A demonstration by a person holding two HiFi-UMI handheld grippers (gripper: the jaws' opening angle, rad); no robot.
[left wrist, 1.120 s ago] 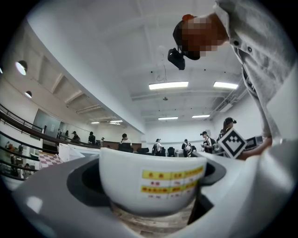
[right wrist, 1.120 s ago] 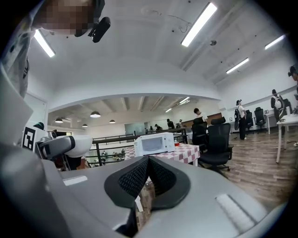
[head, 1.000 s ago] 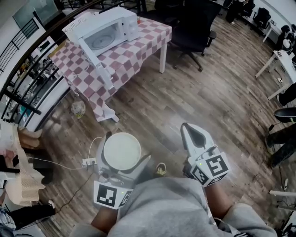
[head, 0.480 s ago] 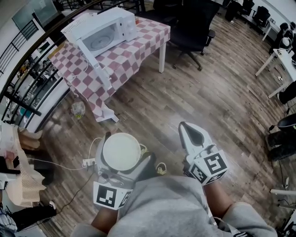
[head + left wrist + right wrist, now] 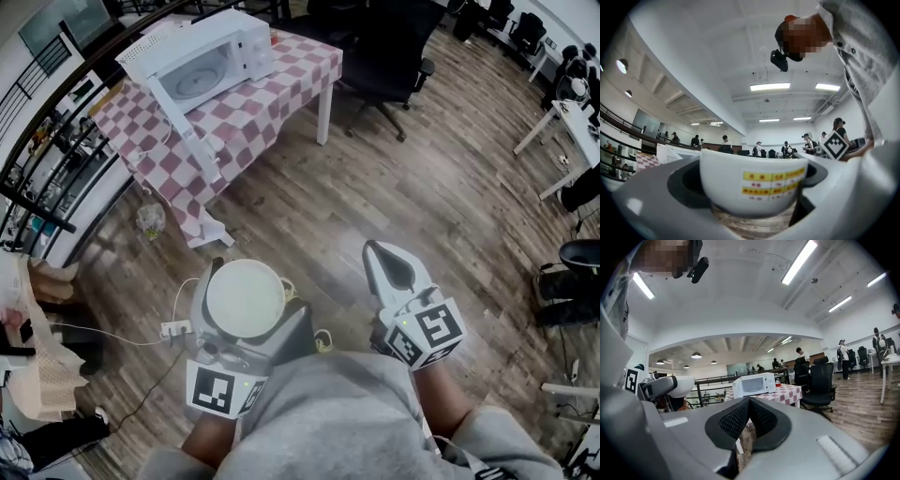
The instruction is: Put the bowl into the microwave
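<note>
Person: a grey-clad body fills the lower edge of the head view, with one pair of tongs in each hand.
Left tongs (image 5: 248, 286): spread wide around the bowl (image 5: 245, 298), one jaw pressed to each side of it, as the left gripper view shows.
Bowl: white and upright with its mouth up and nothing visible inside; a yellow label sits on its wall. It is carried above the wooden floor (image 5: 375, 187), not yet near the worktop.
Right tongs (image 5: 380, 258): jaws drawn together with nothing between them, held level just to the right of the bowl and apart from it.
Floor clutter: a power strip (image 5: 172, 328) with its cable lies below and left of the bowl.
Worktop (image 5: 281, 84): covered in a checked cloth, ahead and to the left, well apart from both tongs.
Microwave (image 5: 202, 61): white, on the far-left part of the worktop. Its door looks swung open and the turntable shows inside.
Key relation: the cavity lies forward and left of the bowl, so the loaded left tongs are on the nearer side. The opening seems to face the person, so a level, straight carry should suit.
Beyond: an office chair (image 5: 384, 56) stands past the worktop's right end.
</note>
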